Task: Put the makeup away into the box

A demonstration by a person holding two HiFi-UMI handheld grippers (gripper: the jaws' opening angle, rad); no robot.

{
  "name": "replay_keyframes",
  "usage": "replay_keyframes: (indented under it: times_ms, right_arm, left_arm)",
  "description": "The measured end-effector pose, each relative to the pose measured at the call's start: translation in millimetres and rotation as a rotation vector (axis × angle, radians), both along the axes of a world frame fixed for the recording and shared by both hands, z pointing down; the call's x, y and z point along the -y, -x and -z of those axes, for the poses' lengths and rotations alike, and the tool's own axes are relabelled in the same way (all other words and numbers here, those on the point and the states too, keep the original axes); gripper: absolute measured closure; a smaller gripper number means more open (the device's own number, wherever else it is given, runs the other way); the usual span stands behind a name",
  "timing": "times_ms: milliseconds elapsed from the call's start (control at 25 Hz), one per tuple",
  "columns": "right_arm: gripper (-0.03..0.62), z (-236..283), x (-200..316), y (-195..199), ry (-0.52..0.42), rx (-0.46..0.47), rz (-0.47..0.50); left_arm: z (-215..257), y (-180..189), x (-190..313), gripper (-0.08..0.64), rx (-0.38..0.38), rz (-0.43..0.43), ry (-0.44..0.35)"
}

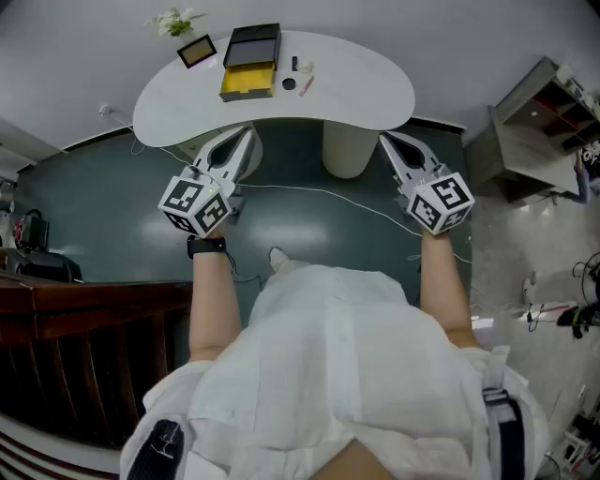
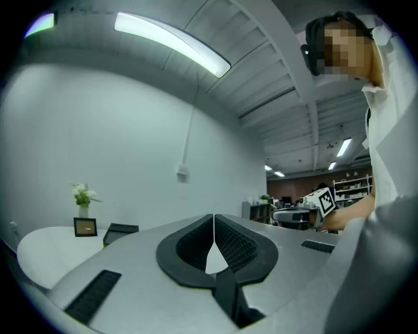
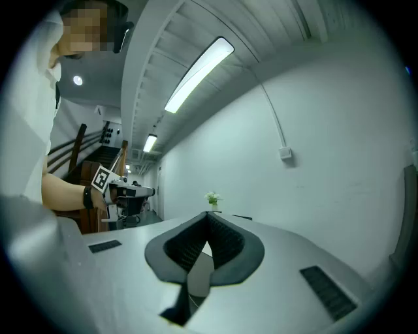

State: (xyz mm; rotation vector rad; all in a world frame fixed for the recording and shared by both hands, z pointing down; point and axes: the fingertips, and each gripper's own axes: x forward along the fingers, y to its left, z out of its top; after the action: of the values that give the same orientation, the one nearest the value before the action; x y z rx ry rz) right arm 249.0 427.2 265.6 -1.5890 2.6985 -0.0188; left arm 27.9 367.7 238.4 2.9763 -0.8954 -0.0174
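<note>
An open box (image 1: 250,63) with a black lid and a yellow inside sits on the far side of a white curved table (image 1: 366,94). Right of it lie a few small makeup items: a dark round one (image 1: 289,84), a thin pink stick (image 1: 306,83) and a small piece (image 1: 293,64). My left gripper (image 1: 248,133) and right gripper (image 1: 383,139) are held level in front of the table's near edge, both shut with nothing in them. The left gripper view shows the closed jaws (image 2: 213,220), with the black box (image 2: 121,231) far off; the right gripper (image 3: 208,216) is shut too.
A small picture frame (image 1: 197,52) and a vase of white flowers (image 1: 175,21) stand left of the box. The table rests on a round pedestal (image 1: 347,150). A cable (image 1: 319,192) crosses the dark floor. A grey shelf unit (image 1: 534,122) is at the right, dark wooden furniture (image 1: 75,319) at the left.
</note>
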Motion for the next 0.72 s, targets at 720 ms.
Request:
replay_keyframes:
  times_ms: [720]
  right_arm:
    - [0.583, 2, 0, -9, -0.004, 0.049, 0.034]
  left_arm:
    - [2, -20, -2, 0.541, -0.018, -0.026, 0.009]
